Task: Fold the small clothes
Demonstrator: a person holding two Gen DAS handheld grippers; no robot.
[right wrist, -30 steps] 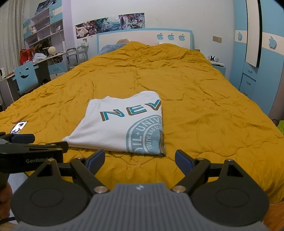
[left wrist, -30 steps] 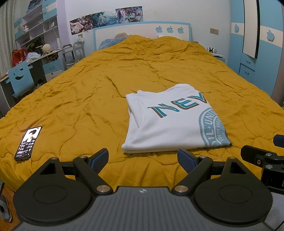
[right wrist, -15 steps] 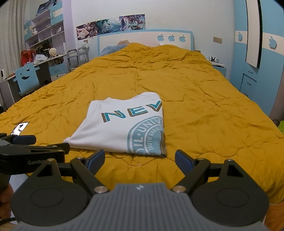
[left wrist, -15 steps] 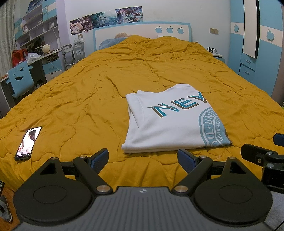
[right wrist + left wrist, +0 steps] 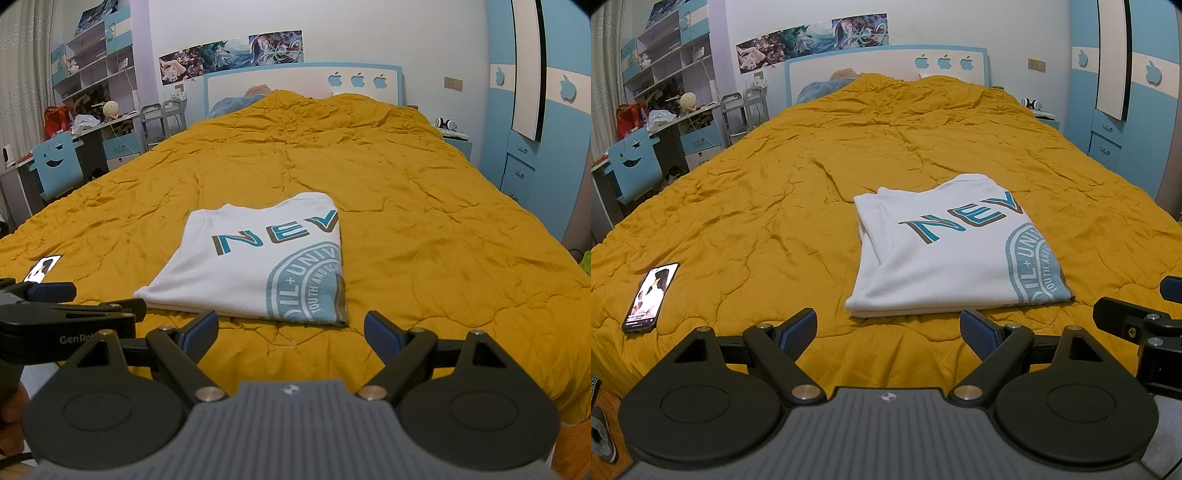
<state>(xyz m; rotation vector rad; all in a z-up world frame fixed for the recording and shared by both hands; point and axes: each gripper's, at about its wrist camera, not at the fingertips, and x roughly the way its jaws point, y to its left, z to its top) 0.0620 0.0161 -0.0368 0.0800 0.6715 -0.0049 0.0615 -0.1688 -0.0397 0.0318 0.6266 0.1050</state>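
White folded T-shirt (image 5: 945,251) is laid flat on the yellow quilt (image 5: 775,206). Just short of the T-shirt, the left gripper (image 5: 888,328) and right gripper (image 5: 291,328) are held with jaws spread, nothing pinched.

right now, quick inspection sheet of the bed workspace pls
Surface: mustard quilt covering the bed, wrinkled, lying flat.
Job's things: white T-shirt with teal print, folded into a rectangle, flat on the quilt, touched by neither gripper.
Clutter: phone with its screen lit, lying on the quilt left of the shirt, apart from it.
Grippers: left gripper open and empty, short of the shirt's near edge; right gripper open and empty, also short of it.
Cables: one dark cord at the right wrist view's lower left corner; none on the bed.
Surroundings: headboard with apple cut-outs, blue wardrobe to the right, cluttered desk and blue chair to the left.
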